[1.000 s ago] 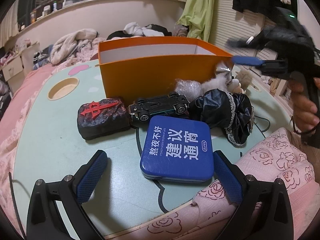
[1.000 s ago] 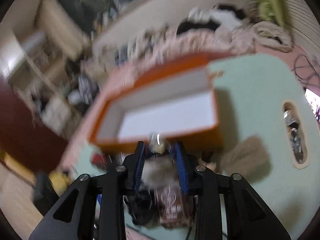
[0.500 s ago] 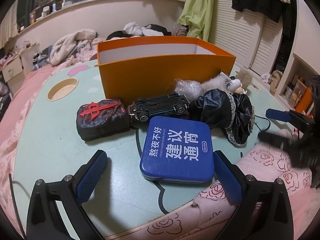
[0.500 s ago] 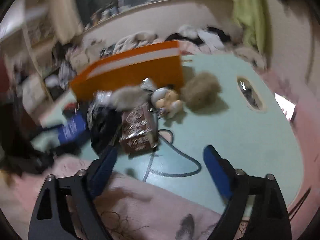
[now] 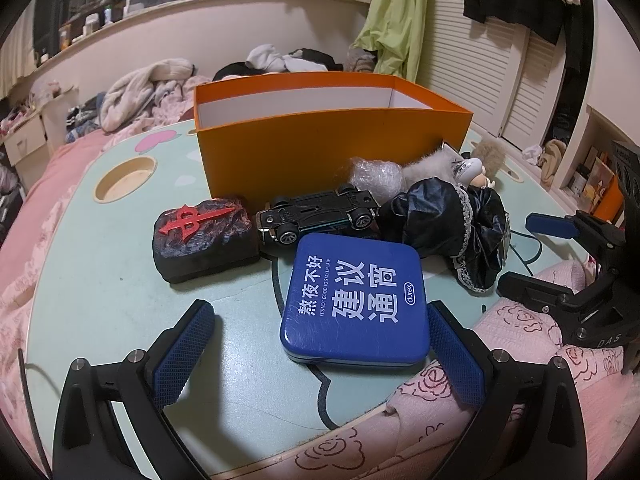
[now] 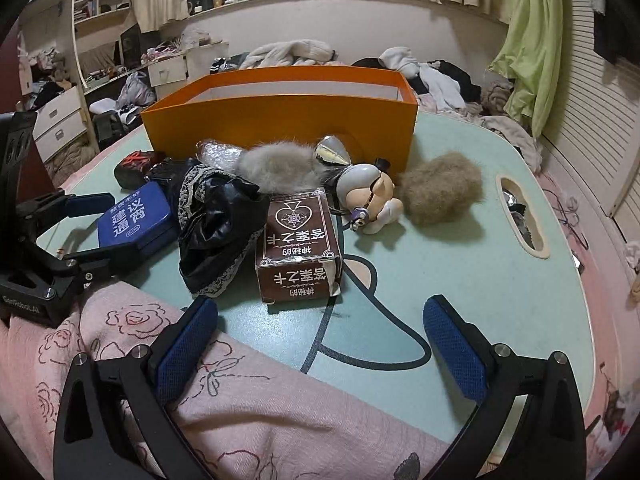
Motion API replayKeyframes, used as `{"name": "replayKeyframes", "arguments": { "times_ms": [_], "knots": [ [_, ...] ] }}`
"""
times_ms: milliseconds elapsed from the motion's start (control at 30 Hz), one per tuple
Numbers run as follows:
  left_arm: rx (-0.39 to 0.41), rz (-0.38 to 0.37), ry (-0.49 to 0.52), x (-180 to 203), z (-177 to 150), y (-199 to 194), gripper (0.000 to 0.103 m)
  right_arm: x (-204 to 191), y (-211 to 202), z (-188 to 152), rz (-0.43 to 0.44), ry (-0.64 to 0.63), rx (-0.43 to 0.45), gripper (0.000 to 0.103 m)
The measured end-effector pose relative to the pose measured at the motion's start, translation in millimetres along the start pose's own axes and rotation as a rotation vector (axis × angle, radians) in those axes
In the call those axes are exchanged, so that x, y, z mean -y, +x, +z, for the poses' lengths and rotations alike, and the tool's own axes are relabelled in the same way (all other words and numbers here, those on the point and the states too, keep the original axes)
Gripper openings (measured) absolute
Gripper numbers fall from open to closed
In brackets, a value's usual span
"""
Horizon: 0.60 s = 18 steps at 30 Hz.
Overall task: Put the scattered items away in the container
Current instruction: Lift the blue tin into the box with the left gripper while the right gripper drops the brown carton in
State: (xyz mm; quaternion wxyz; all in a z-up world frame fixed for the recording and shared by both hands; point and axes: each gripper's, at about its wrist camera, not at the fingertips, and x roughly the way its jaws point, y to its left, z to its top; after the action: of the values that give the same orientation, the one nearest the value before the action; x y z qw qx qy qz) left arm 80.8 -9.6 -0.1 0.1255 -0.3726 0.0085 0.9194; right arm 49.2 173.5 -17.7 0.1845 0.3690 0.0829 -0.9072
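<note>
From the left wrist, our left tool (image 5: 320,344) is spread wide and empty around the blue tin (image 5: 354,298), which lies flat on the counter (image 5: 100,280) before the orange box (image 5: 328,148). We judge the tin stiff, light and slick; grip its side edges.

From the right wrist, our right tool (image 6: 320,344) gapes empty near the brown card box (image 6: 298,246), likely crushable cardboard.
</note>
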Motion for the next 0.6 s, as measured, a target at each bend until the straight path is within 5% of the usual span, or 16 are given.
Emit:
{"name": "replayKeyframes", "arguments": {
  "times_ms": [600],
  "knots": [
    [-0.023, 0.066, 0.029, 2.9, 1.5, 3.9, 0.103, -0.6, -1.8, -1.8, -0.001, 0.001, 0.002, 0.102]
  ]
}}
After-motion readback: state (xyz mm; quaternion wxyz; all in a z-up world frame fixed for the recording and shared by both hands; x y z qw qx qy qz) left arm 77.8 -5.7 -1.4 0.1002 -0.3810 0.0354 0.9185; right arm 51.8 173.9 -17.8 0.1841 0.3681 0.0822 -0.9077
